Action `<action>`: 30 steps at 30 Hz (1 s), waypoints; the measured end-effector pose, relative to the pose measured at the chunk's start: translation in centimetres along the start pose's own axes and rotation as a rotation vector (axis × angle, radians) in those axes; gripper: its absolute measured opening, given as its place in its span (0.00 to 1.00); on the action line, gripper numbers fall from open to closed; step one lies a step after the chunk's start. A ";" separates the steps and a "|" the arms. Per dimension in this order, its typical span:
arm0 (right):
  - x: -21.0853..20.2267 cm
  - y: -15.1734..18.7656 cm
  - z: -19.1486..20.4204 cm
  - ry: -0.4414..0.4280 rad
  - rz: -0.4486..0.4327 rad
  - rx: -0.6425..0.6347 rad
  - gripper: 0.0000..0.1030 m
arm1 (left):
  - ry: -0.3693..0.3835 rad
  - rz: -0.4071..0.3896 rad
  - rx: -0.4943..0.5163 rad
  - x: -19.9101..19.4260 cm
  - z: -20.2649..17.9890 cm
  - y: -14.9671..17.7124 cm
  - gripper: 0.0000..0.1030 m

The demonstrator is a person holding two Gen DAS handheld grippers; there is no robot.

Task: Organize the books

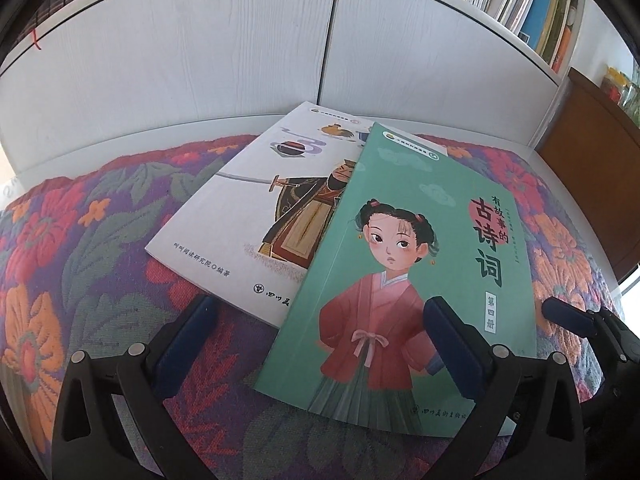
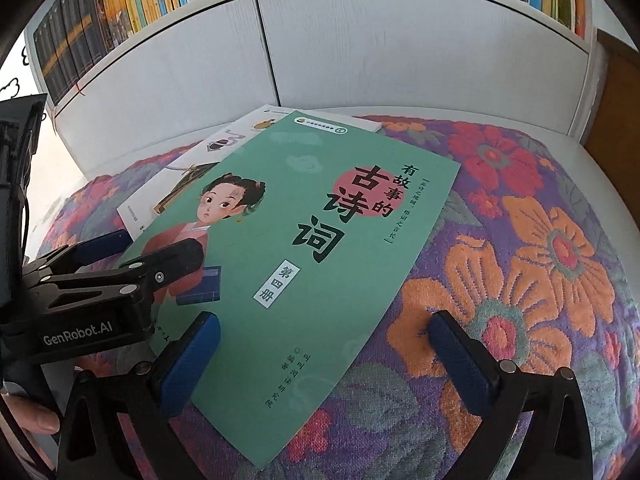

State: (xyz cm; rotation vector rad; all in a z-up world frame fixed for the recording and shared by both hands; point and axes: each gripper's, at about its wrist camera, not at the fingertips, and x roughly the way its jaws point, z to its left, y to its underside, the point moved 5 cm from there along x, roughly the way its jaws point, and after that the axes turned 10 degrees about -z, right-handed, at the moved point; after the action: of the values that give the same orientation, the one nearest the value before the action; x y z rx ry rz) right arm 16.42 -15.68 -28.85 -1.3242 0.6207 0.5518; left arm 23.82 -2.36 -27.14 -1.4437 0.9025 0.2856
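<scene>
A green book (image 1: pixel 404 240) with a girl in a red robe lies on top of a white book (image 1: pixel 248 216) with a swordsman, both on a flowered cloth. My left gripper (image 1: pixel 320 320) is open, its fingers low over the books' near edges, holding nothing. My right gripper (image 2: pixel 324 340) is open over the green book's (image 2: pixel 320 240) near right corner, empty. The white book (image 2: pixel 180 176) pokes out at the far left under the green one. The left gripper (image 2: pixel 152 248) also shows in the right wrist view, over the green book's left edge.
White cabinet doors (image 1: pixel 240 52) stand right behind the books. A shelf of upright books (image 2: pixel 140 4) runs above them. The flowered cloth (image 2: pixel 520 240) covers the rounded surface. A brown wooden panel (image 1: pixel 592 168) stands at the right.
</scene>
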 end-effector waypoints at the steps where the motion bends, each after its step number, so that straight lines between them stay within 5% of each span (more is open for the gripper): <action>1: 0.0 0.0 0.0 0.006 0.000 -0.001 1.00 | -0.001 0.000 0.001 0.0 0.0 0.0 1.00; 15: -0.4 0.1 -0.1 -0.016 0.001 0.009 1.00 | -0.008 0.005 0.006 -0.8 -0.9 0.4 0.99; 19: -1.5 0.6 0.7 -0.132 0.012 -0.034 1.00 | 0.167 0.026 0.028 -2.1 -4.1 1.3 0.99; 30: -5.3 2.7 -1.0 -0.320 0.056 0.015 1.00 | 0.303 0.092 -0.002 -5.5 -5.7 3.1 0.99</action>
State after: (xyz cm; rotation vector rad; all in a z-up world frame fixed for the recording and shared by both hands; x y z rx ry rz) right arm 10.65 -16.33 -27.21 -1.1750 0.3973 0.7852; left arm 16.11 -5.26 -24.95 -1.4731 1.2164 0.1365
